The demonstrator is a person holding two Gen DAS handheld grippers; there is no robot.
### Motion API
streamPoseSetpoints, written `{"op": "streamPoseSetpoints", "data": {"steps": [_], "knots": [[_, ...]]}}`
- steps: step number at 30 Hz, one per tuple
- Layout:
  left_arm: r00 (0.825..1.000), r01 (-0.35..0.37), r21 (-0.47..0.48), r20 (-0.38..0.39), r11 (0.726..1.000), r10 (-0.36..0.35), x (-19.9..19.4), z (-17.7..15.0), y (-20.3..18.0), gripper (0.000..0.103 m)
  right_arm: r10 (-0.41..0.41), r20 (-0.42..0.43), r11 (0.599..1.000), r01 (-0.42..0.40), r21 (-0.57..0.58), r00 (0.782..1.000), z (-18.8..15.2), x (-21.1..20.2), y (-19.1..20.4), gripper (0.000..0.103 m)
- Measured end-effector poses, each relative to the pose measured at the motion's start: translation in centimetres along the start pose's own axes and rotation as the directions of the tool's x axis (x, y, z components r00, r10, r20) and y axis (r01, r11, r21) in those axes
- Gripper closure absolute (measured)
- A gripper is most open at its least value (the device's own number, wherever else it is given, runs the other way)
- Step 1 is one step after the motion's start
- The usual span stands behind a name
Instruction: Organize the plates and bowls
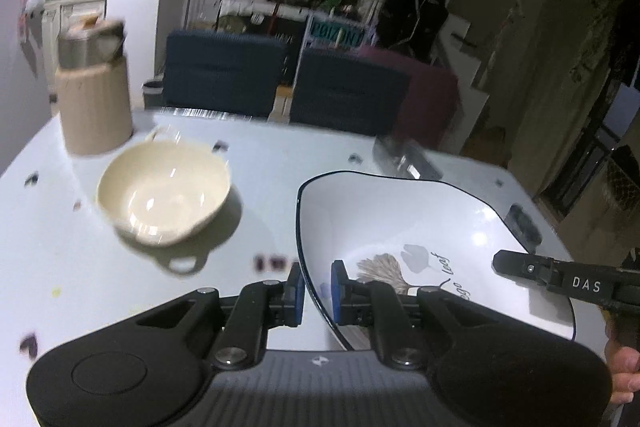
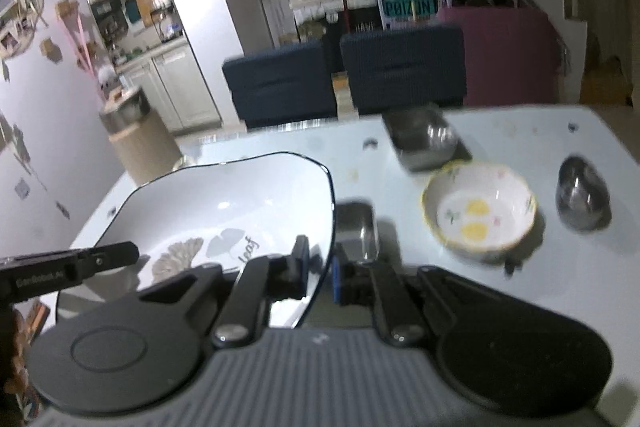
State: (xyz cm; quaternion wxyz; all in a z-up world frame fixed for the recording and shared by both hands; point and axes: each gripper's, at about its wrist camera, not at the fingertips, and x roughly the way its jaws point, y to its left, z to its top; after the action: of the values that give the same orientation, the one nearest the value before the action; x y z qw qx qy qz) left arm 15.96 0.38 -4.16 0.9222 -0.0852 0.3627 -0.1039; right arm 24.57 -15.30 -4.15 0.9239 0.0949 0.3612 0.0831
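Note:
A large white plate with a black rim and a leaf print (image 1: 420,227) is held between both grippers above the table. My left gripper (image 1: 318,287) is shut on its left rim. My right gripper (image 2: 320,273) is shut on its right rim (image 2: 240,211). A cream two-handled bowl (image 1: 164,193) sits on the table left of the plate. A floral bowl with yellow spots (image 2: 480,213) sits to the right, with a steel cup (image 2: 582,197) beyond it.
A beige canister with a steel lid (image 1: 94,87) stands at the table's far left. A square steel dish (image 2: 426,141) and a small steel tray (image 2: 358,233) lie on the pale table (image 1: 280,163). Dark blue chairs (image 1: 224,73) stand behind the far edge.

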Motion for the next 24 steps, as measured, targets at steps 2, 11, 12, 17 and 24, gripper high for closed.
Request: {"op": "streamPoseSetpoints", "data": {"steps": [2, 11, 12, 17, 24], "knots": [[0.999, -0.005, -0.026, -0.035, 1.000, 0.004, 0.3, -0.6, 1.2, 0.088, -0.002, -0.037, 1.000, 0.002, 0.001, 0.999, -1.0, 0.4, 0.7, 0.089], [0.990, -0.075, -0.072, -0.124, 0.995, 0.066, 1.6, -2.1, 5.5, 0.088, 0.004, -0.175, 1.000, -0.007, -0.013, 0.985, -3.1, 3.8, 4.0, 0.089], [0.989, -0.080, -0.080, -0.132, 0.994, 0.069, 1.8, -2.1, 5.9, 0.088, 0.003, -0.183, 1.000, -0.006, -0.018, 0.983, -3.3, 4.1, 4.5, 0.089], [0.979, -0.117, -0.103, -0.179, 0.988, 0.097, 2.4, -2.8, 7.9, 0.088, -0.001, -0.235, 1.000, -0.003, -0.015, 0.972, -3.8, 5.9, 6.3, 0.089], [0.966, -0.144, -0.117, -0.232, 0.983, 0.114, 3.5, -3.6, 10.3, 0.087, -0.007, -0.300, 1.000, -0.001, -0.027, 0.954, -4.6, 8.2, 8.2, 0.089]]}}
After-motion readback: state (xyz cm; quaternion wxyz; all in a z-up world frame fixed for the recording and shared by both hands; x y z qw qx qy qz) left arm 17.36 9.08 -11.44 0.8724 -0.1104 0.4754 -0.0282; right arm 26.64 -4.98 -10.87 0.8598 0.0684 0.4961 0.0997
